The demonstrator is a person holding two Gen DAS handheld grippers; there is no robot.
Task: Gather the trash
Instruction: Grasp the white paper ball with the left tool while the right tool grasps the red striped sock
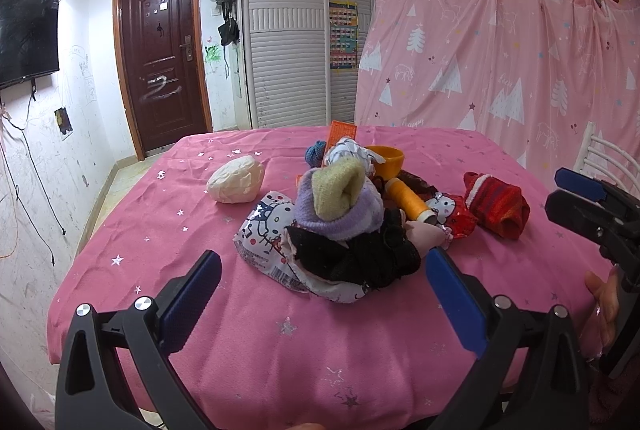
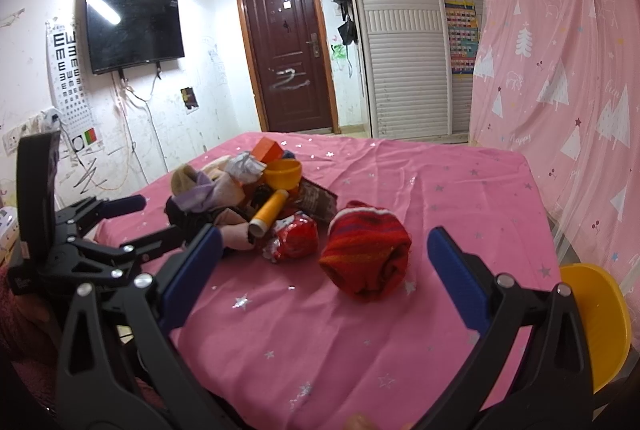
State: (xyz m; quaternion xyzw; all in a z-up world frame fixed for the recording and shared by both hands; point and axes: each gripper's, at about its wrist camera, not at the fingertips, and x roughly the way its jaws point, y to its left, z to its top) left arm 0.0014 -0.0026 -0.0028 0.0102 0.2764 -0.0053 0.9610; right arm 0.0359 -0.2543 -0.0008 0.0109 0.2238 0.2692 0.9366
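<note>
A heap of socks and trash lies on the pink star tablecloth (image 1: 280, 350). It holds a white Hello Kitty wrapper (image 1: 264, 230), a red Hello Kitty wrapper (image 1: 452, 216) (image 2: 296, 240), a crumpled foil ball (image 1: 352, 149) (image 2: 248, 165), an orange box (image 1: 340, 133) (image 2: 270, 149), a purple-yellow sock (image 1: 340, 197), black socks (image 1: 360, 258), an orange thread spool (image 1: 408, 199) (image 2: 270, 209) and an orange bowl (image 1: 386, 159) (image 2: 284, 173). A crumpled white paper ball (image 1: 236, 179) lies to the left. A rolled red sock (image 1: 500, 205) (image 2: 366, 256) lies to the right. My left gripper (image 1: 324, 278) (image 2: 160, 218) is open just before the heap. My right gripper (image 2: 324, 254) (image 1: 568, 189) is open around the red sock's near side.
A pink tree-print curtain (image 1: 500, 49) (image 2: 560, 61) hangs at the right. A yellow chair (image 2: 596, 318) stands by the table's right edge. A white chair back (image 1: 604, 153) shows at the right. A door (image 1: 160, 49), louvred wardrobe (image 1: 288, 37) and wall TV (image 2: 132, 25) stand behind.
</note>
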